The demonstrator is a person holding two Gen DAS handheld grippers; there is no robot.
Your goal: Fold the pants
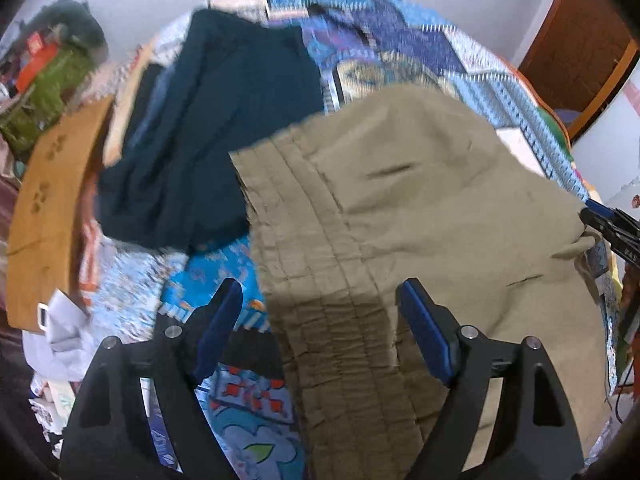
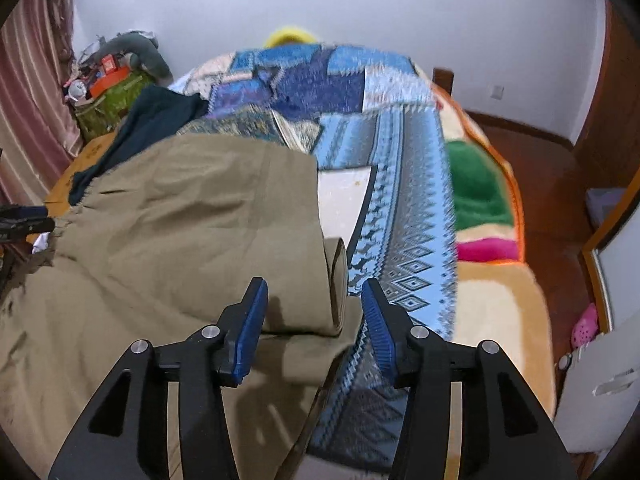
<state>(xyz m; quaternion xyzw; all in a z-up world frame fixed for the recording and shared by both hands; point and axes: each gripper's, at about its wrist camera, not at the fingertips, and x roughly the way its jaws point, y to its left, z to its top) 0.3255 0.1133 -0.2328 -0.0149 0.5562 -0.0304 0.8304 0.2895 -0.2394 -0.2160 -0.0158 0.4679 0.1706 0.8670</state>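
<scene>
Khaki pants (image 1: 420, 216) lie spread on the bed, the gathered elastic waistband (image 1: 320, 280) running toward my left gripper. My left gripper (image 1: 320, 300) is open, its jaws straddling the waistband just above it. In the right wrist view the pants (image 2: 180, 232) lie folded over, with a rolled leg edge (image 2: 336, 280) at their right side. My right gripper (image 2: 314, 300) is open, its jaws on either side of that rolled edge. The right gripper's tip shows at the left view's far right (image 1: 612, 228); the left gripper's tip shows at the right view's left edge (image 2: 24, 220).
A dark navy garment (image 1: 208, 128) lies on the bed beyond the khaki pants. A blue patterned blanket (image 2: 400, 200) covers the bed, over a colourful fleece blanket (image 2: 480, 200). A wooden board (image 1: 48, 208) and cluttered stand (image 2: 108, 96) sit left. A wooden floor (image 2: 552, 200) lies right.
</scene>
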